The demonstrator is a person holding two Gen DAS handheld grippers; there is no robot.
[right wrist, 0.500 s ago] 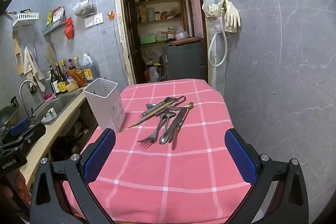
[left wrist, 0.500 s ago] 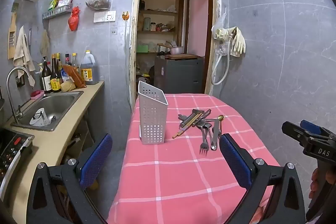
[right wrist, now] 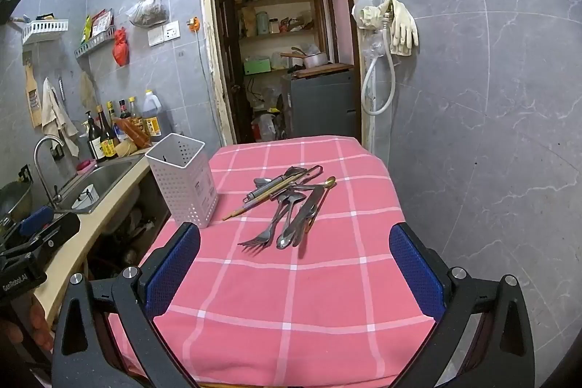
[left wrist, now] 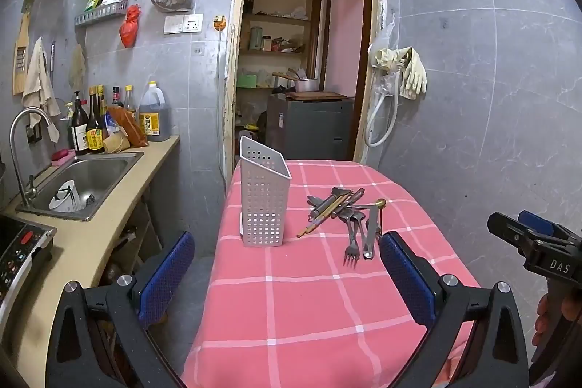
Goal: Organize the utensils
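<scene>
Left wrist view: left gripper (left wrist: 287,273) spread to full width, nothing between its blue pads, held over the near part of the desk (left wrist: 309,308) with its pink checked cloth. White perforated utensil holder (left wrist: 263,197) upright near the desk's left edge. Pile of utensils (left wrist: 345,215) to its right, apart from it; one fork (left wrist: 352,244) lies nearest, tines toward the camera. Right gripper (left wrist: 538,242) visible at the right margin. Compared with half a second earlier: no item displaced, framing almost unchanged.

Right wrist view: right gripper (right wrist: 294,270) likewise fully open and empty, above the desk's near half. Holder (right wrist: 183,182) at left, utensils (right wrist: 291,202) centre, fork (right wrist: 260,237) and a spoon (right wrist: 287,235) foremost. Sink (right wrist: 94,182) beyond the holder. Layout matches the earlier frame.
</scene>
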